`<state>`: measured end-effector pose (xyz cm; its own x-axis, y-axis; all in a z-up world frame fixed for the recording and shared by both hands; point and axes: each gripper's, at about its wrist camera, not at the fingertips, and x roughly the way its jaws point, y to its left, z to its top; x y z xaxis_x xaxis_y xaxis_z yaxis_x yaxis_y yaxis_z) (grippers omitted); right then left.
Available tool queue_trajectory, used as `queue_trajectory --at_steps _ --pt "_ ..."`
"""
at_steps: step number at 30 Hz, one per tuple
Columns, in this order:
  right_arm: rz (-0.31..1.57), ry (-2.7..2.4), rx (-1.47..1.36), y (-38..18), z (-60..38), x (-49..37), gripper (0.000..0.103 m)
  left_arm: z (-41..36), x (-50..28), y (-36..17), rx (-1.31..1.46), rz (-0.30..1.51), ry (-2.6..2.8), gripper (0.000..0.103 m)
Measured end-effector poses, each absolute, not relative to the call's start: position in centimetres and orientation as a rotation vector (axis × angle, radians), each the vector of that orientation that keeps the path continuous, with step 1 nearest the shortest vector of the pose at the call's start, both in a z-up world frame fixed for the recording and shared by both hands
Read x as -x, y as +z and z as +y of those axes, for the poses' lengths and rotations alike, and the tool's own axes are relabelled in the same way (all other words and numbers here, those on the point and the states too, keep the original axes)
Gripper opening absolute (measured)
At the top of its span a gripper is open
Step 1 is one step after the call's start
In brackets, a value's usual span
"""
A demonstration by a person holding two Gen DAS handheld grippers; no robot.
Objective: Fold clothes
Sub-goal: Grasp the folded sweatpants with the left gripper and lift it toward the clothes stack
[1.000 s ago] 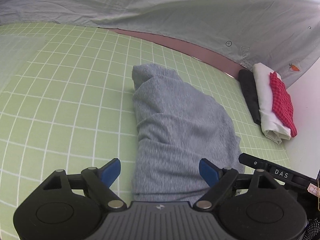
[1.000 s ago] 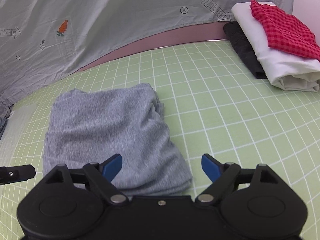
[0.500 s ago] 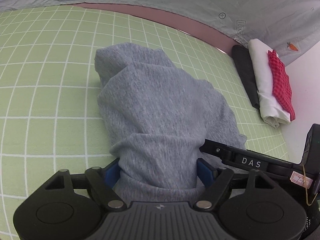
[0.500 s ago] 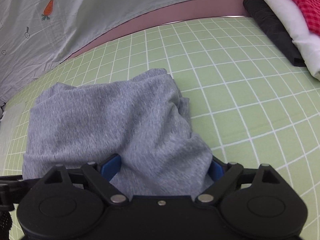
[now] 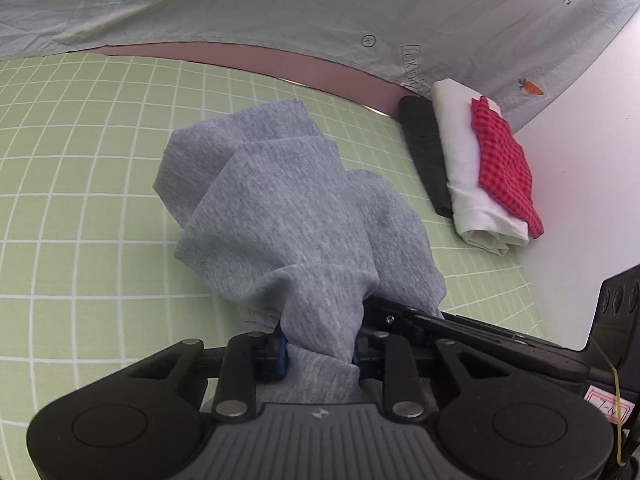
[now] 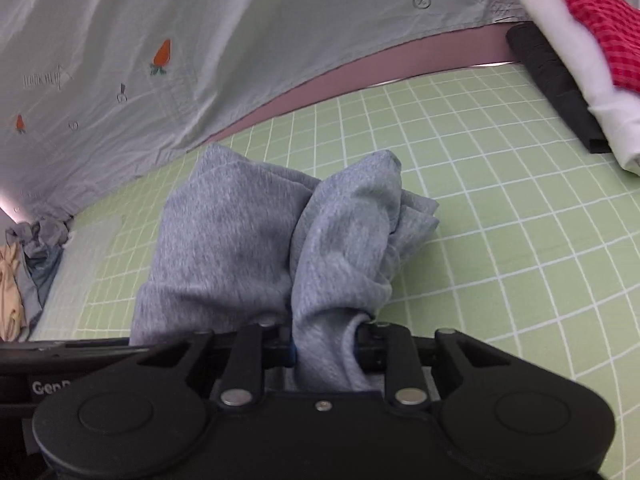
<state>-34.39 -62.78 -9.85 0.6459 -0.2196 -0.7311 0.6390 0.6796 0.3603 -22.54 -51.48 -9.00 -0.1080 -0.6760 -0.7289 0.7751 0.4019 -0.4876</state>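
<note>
A moment ago both grippers stood open before the grey garment (image 5: pixel 288 216) on the green mat (image 5: pixel 80 200); now the left gripper (image 5: pixel 320 350) and right gripper (image 6: pixel 326 346) have clamped its near edge and lifted it, probably for the next fold.

The left tool (image 5: pixel 320 350) is clamped tight (blue pads barely showing), and the right tool (image 6: pixel 326 346) is clamped likewise, the two close alongside each other.

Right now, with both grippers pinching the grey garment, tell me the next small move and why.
Probably carry it toward the folded stack: both the left gripper and right gripper are shut on the grey garment, already folded and bunched up off the green mat.
</note>
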Motion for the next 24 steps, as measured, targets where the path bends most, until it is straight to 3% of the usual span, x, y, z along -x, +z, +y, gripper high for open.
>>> queue_trajectory --at_steps 6,14,24 --pt "0.605 -0.521 -0.662 -7.0 -67.8 43.7 0.023 -57.3 31.2 -5.9 -0.076 1.082 -1.257 0.028" --pt "0.500 -0.627 -0.545 -2.2 -78.5 55.8 0.023 -71.1 41.4 -0.8 -0.042 0.979 -1.401 0.028" --pt "0.265 -0.716 -0.425 5.7 -93.0 60.0 0.023 -86.8 41.5 7.3 -0.029 0.729 -1.536 0.029"
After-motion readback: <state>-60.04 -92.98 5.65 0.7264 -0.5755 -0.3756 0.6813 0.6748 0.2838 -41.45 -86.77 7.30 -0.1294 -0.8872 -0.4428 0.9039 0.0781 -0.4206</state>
